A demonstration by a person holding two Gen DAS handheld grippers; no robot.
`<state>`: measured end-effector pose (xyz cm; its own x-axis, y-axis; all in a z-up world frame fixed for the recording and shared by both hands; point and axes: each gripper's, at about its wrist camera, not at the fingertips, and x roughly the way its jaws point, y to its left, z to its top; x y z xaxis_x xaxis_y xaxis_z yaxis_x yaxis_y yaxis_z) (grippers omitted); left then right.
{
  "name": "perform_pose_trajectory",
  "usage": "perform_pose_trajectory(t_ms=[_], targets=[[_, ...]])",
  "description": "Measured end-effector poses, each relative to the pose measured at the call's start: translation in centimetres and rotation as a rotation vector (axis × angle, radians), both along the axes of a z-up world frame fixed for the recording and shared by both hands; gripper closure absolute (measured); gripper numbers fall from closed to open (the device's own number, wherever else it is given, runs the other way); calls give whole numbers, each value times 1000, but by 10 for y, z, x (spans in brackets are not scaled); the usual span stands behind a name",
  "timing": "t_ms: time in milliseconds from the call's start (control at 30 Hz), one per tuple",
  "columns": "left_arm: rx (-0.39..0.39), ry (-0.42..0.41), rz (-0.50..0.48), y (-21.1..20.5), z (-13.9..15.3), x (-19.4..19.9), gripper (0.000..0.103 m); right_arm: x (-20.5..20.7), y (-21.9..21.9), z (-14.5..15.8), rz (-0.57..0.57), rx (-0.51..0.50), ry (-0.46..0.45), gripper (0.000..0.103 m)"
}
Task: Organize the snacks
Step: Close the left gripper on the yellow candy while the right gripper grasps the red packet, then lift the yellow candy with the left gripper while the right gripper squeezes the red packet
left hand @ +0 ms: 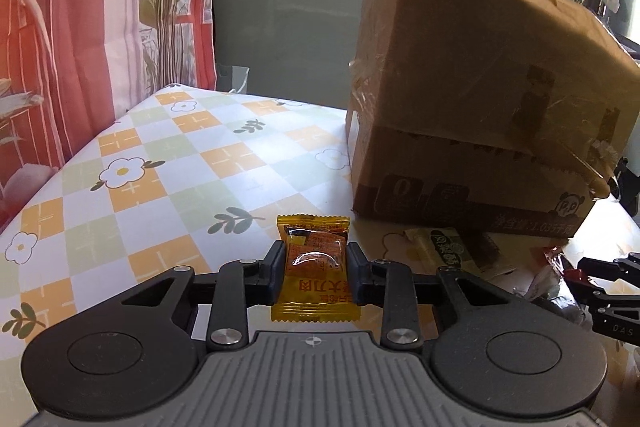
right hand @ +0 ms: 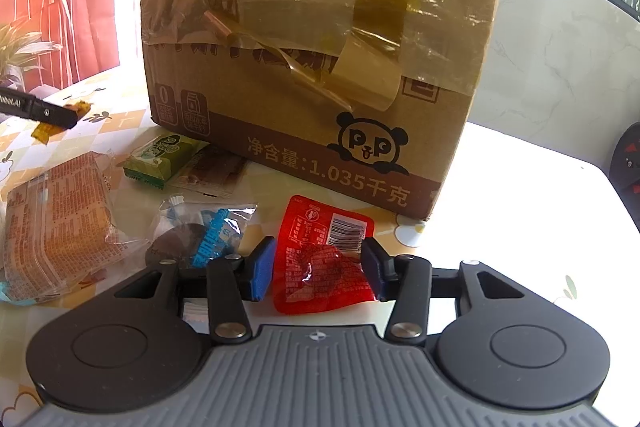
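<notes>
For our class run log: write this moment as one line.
left gripper: shut on yellow snack packet | right gripper: open around red snack packet | cardboard box: behind, on table

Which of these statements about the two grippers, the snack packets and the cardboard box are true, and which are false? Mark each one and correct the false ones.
1. The left gripper holds a yellow packet between its jaws. True.
2. The red packet sits inside the cardboard box. False: it lies on the table in front of the box, between the right gripper's jaws.
3. The cardboard box shows a panda face printed near its bottom edge. True.
4. The green packet is held by the right gripper. False: it lies on the table near the box, away from that gripper.
5. The tablecloth is plain white. False: it has orange and green checks with flowers.
</notes>
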<state>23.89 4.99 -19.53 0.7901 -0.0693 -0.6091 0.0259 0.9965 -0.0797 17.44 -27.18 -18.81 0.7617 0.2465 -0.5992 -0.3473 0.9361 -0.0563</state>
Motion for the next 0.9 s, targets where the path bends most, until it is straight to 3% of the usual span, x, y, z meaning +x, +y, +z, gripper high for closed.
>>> perform_pose_trajectory(t_ms=[200, 300, 400, 467, 567, 900], targets=[[-16, -3, -24, -5, 2, -2, 70, 3, 3, -1, 5, -17, 10, 53], [-16, -3, -41, -8, 3, -7, 70, 9, -4, -3, -62, 20, 38, 36], [-16, -2, -59, -14, 4, -12, 70, 13, -8, -3, -68, 51, 64, 34], [-16, -1, -72, -17, 5, -14, 70, 14, -7, -3, -69, 49, 66, 34], [-23, -5, -86, -20, 8, -16, 70, 13, -8, -2, -49, 62, 66, 48], [-33, -3, -96, -20, 10, -15, 70, 7, -11, 0, -27, 85, 61, 54]])
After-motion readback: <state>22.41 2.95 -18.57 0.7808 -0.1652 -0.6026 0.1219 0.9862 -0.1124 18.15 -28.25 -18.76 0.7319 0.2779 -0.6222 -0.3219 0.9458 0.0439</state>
